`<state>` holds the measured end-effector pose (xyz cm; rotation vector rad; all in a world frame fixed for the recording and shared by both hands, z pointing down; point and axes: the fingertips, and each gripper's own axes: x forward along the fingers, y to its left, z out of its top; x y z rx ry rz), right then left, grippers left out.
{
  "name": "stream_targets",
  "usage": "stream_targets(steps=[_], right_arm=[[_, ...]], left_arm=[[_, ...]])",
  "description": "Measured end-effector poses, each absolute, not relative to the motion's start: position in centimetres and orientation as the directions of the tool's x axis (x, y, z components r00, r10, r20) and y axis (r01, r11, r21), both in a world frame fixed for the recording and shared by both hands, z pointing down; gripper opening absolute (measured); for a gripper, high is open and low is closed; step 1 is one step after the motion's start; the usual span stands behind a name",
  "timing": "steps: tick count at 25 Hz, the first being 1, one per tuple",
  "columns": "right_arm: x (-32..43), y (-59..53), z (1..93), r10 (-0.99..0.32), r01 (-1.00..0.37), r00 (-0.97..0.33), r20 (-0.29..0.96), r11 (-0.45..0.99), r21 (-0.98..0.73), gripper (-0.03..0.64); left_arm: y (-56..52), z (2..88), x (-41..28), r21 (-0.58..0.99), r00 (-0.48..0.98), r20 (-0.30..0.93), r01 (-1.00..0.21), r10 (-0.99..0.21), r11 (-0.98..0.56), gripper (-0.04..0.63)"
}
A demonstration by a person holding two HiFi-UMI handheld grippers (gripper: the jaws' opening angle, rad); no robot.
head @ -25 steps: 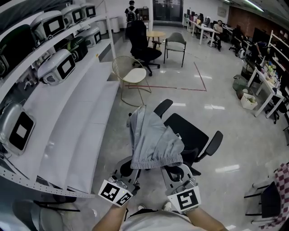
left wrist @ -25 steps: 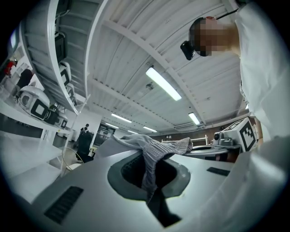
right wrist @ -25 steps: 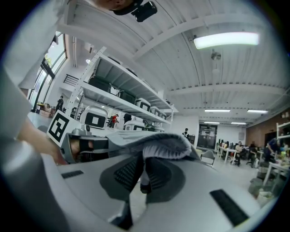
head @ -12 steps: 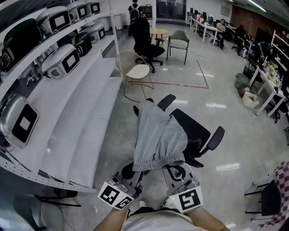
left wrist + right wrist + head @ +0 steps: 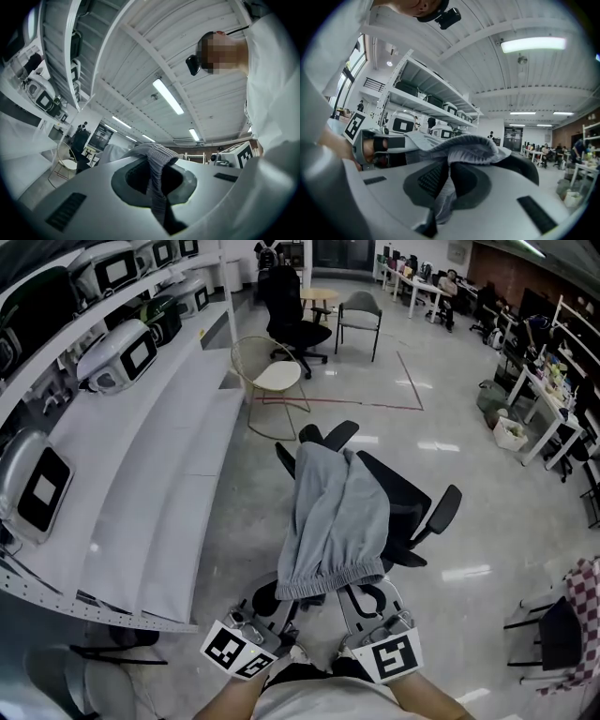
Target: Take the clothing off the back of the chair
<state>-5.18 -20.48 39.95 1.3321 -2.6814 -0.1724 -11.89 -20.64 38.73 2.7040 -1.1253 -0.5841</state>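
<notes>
A grey garment (image 5: 337,512) with a ribbed elastic waistband stretches from the top of the black office chair's back (image 5: 412,507) down towards me. Both grippers hold its waistband edge. In the head view my left gripper (image 5: 281,604) is shut on the hem's left part and my right gripper (image 5: 364,598) on its right part. In the left gripper view the ribbed band (image 5: 157,157) runs down between the closed pads of the left gripper (image 5: 158,190). The right gripper view shows the right gripper (image 5: 442,187) pinching the folded fabric (image 5: 464,147). The garment's far end still drapes over the chair back.
White shelving (image 5: 159,493) with several boxy devices runs along the left. A wire-frame chair (image 5: 274,381), another black office chair (image 5: 292,320) and a grey chair (image 5: 361,315) stand farther off. Desks line the right wall; a checked cloth (image 5: 586,587) hangs at the right edge.
Both grippers have drawn back towards me with the waistband. The garment, bunched a second ago, now lies pulled out long and straighter over the chair back.
</notes>
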Motion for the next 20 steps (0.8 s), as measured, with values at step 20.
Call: stream_targets(steps=[20], right_arm=[[-5.1, -15.8, 41.7, -0.744, -0.739, -0.66, 0.101, 0.668, 0.093, 0.026]], left_arm=[[-16.3, 40.5, -9.5, 0.363, 0.669, -0.275, -0.593, -0.69, -0.719, 0.009]])
